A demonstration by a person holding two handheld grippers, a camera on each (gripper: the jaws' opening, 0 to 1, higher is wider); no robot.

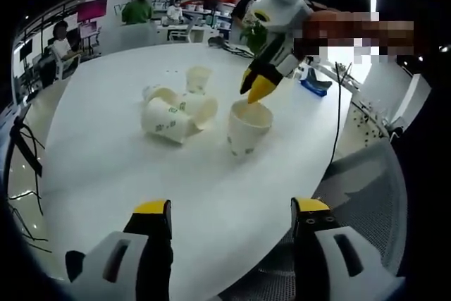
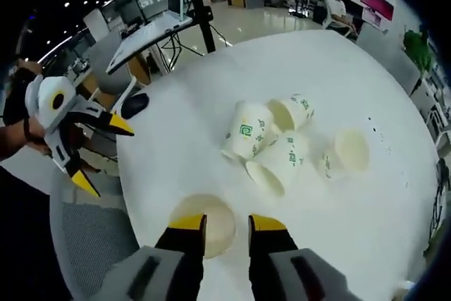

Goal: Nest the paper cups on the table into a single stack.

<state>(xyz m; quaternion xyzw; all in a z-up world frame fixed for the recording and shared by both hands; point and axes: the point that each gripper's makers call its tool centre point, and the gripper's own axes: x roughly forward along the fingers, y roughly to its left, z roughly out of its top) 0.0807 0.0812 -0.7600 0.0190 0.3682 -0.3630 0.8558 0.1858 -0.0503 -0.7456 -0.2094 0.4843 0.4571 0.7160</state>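
Five ribbed paper cups (image 1: 173, 118) on round white table (image 1: 106, 167); left tool (image 1: 231, 209) spread, right tool (image 2: 225, 225) pinching a rim

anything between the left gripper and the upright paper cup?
No. In the left gripper view, only bare white table lies between the left gripper and the upright white paper cup. The right gripper hovers at its rim.
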